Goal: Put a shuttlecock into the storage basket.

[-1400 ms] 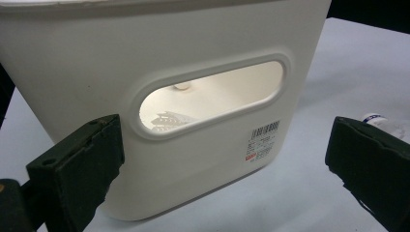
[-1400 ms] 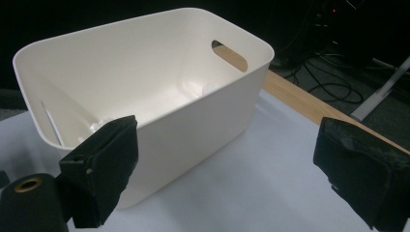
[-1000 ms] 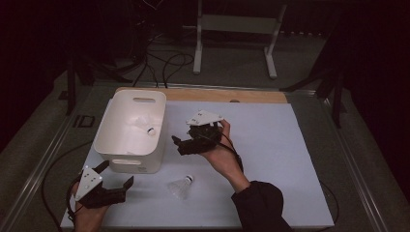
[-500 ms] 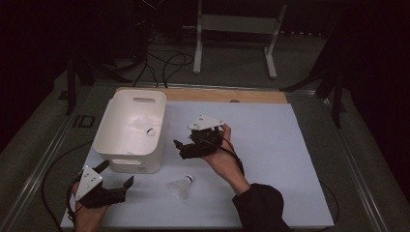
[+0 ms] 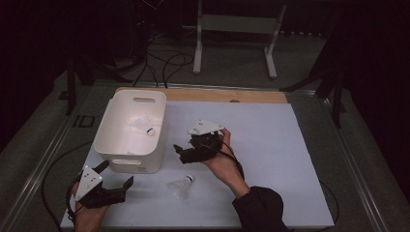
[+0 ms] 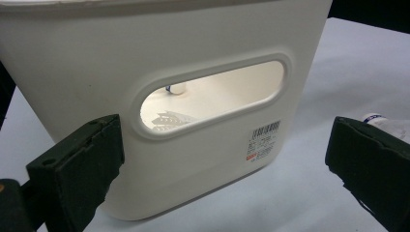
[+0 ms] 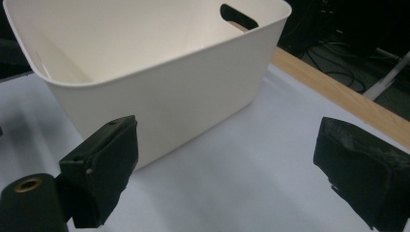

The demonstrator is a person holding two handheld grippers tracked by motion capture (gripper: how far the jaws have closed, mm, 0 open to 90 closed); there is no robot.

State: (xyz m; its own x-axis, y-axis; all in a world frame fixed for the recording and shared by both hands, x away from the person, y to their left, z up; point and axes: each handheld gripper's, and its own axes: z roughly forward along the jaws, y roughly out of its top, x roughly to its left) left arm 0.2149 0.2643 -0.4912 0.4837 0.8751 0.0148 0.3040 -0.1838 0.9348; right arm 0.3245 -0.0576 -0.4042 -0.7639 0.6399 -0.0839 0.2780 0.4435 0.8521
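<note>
Just beside the right gripper, on its near side, a shuttlecock lies loose on the white table cover, and that is the one left to collect. The right gripper has come back from over the white bin in the last second, sliding toward the person and sinking a little; its jaws stand spread wide and carry nothing. In the right gripper view the bin wall sits straight ahead between the black jaws, with bare cover beneath them. Inside the bin another shuttlecock rests on the floor, well ahead of the left gripper and off to the right gripper's far left. So one bird looks delivered, and this retreat reads as the swing toward the second.

The left gripper has not budged: it hovers at the bin's near wall, jaws parted wide, empty. Its own view looks into the handle slot, and the loose shuttlecock's cork tip peeks in just behind its right-hand jaw. By my reckoning, the right gripper needs to turn down onto that shuttlecock next.
</note>
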